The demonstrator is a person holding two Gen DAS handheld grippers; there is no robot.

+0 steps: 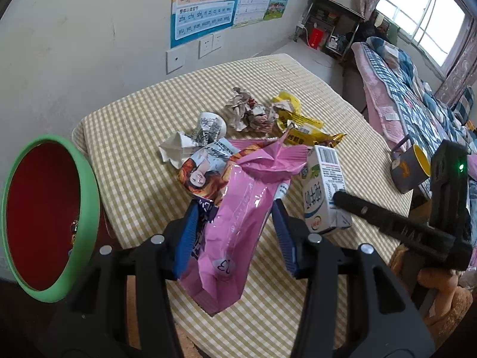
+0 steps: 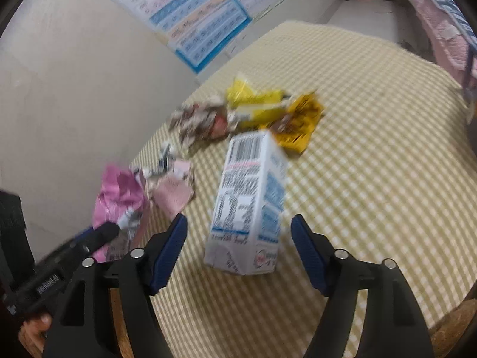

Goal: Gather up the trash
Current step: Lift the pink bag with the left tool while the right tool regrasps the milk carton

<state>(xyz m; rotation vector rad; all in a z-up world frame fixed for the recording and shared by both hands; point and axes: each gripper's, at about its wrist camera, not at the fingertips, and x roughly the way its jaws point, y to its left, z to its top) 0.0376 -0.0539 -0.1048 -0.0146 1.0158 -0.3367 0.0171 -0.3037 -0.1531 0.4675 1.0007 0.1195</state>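
From the left wrist view, the left gripper has its blue pads closed partway on a pink bag, pinching its crumpled middle; the bag's long axis runs away from the gripper toward the pile, its lower end hanging free above the checked tablecloth; the bin, green-rimmed and red inside, sits to the left of the gripper with its mouth tilted toward the camera, so I judge the coming move turns on carrying the bag leftward over that rim; nothing stands between bag and bin. Just right of the bag a milk carton stands on the cloth, with the right gripper's black finger touching or nearly touching its side; behind lie a photo wrapper, crumpled paper and yellow wrappers; a grey mug stands well apart at the far right.

From the right wrist view, which is blurred, the right gripper stands wide open, neither pad pressing on anything; the milk carton stands tilted between the pads, its long axis leaning away from the camera, clear gaps on both sides; it holds nothing. The pink bag and the left gripper's finger lie to the left; the yellow wrappers lie beyond the carton; the right hand is plainly the nearer to the carton.
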